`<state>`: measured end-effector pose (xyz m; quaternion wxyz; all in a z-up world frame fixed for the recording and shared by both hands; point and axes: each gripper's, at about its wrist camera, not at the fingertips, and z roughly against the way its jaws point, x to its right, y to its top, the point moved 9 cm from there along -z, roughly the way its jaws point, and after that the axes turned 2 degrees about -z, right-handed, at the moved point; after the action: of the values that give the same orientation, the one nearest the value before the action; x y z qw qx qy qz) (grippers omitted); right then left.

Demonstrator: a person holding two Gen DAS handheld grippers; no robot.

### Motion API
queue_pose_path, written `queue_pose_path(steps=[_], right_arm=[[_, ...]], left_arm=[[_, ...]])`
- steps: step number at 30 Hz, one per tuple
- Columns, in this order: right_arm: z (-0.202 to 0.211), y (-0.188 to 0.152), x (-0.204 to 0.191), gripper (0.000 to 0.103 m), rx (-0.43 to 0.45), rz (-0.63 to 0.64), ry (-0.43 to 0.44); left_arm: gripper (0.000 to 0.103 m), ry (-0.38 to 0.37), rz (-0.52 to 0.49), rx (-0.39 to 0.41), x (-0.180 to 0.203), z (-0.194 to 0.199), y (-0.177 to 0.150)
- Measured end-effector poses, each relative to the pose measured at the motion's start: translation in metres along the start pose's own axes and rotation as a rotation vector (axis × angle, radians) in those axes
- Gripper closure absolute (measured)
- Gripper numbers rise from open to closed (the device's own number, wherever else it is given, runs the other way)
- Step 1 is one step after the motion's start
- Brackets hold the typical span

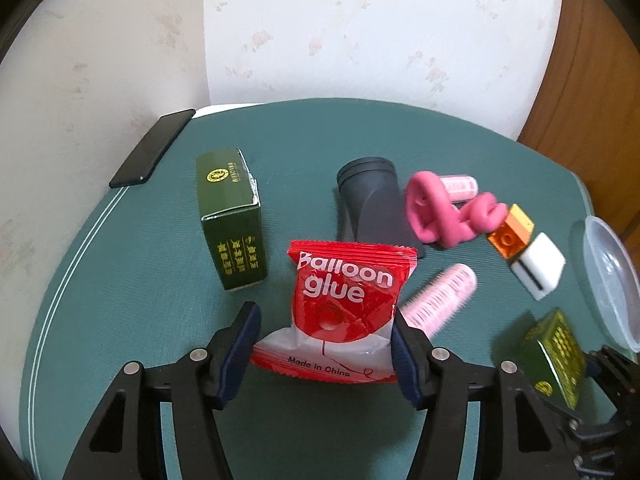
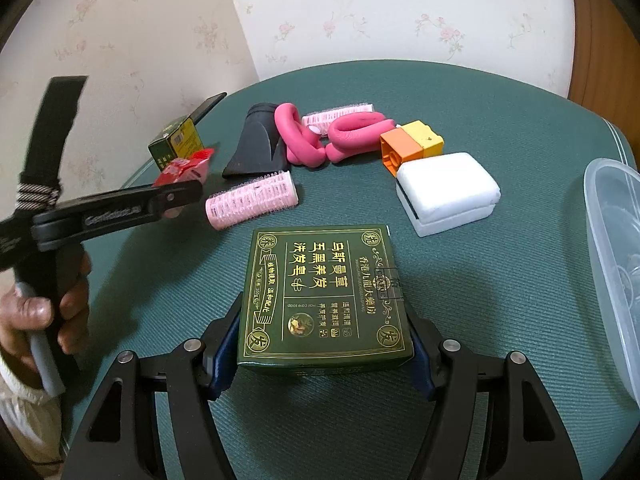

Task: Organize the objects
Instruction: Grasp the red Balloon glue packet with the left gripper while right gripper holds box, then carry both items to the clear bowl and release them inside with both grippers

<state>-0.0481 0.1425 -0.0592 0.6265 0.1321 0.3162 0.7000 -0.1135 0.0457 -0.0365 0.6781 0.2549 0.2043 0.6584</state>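
- While we hold the left gripper [image 1: 322, 344] over the near part of the green table [image 1: 160, 360], its blue-padded fingers [image 1: 240, 352] are closed against both sides of a red balloon glue packet [image 1: 340, 304], which stands tilted up between them.
- In the right wrist view we see the right gripper [image 2: 324, 344] clamped on a flat dark green box [image 2: 324, 292] with gold lettering, its jaws pressed to the box's two side edges.
- Another dark green box [image 1: 230, 220] lies on the table to the left of the packet, apart from it.
- A black phone [image 1: 152, 148] rests at the far left edge of the table.
- A dark grey nozzle [image 1: 372, 204] lies behind the packet, with a pink foam twist [image 1: 444, 212] just to its right.
- One pink hair roller [image 1: 436, 300] lies just beside the packet on the right; a second roller [image 1: 460, 186] sits behind the foam twist.
- An orange and yellow block [image 2: 412, 144] touches a white case [image 2: 448, 192] on the right half of the table.
- A clear plastic container [image 2: 612, 248] stands at the right edge, well apart from both green boxes.
- Our left hand [image 2: 44, 312] grips the handle of the left gripper in the right wrist view.
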Motion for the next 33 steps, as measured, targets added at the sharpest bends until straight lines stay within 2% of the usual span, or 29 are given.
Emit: queue_pose_path(steps=[5,11,17,24,33], right_arm=[[0.008,0.005,0.005,0.034,0.036,-0.024,-0.004],[0.026,0.020,0.014,0.034,0.132,-0.032,-0.057],[0.054,0.036,0.041,0.034,0.220,-0.119,-0.086],[0.100,0.048,0.095,0.034,0.333,-0.215,-0.192],[0.132,0.041,0.178,0.034,0.349,-0.298,-0.329]], left_arm=[[0.039,-0.013,-0.015,0.017,0.013,0.013,0.001],[0.039,-0.026,-0.058,0.041,0.037,0.027,0.006],[0.039,-0.047,-0.105,0.058,0.067,0.037,0.007],[0.039,-0.084,-0.169,0.079,0.106,0.048,0.010],[0.039,-0.150,-0.262,0.080,0.172,0.046,0.011]])
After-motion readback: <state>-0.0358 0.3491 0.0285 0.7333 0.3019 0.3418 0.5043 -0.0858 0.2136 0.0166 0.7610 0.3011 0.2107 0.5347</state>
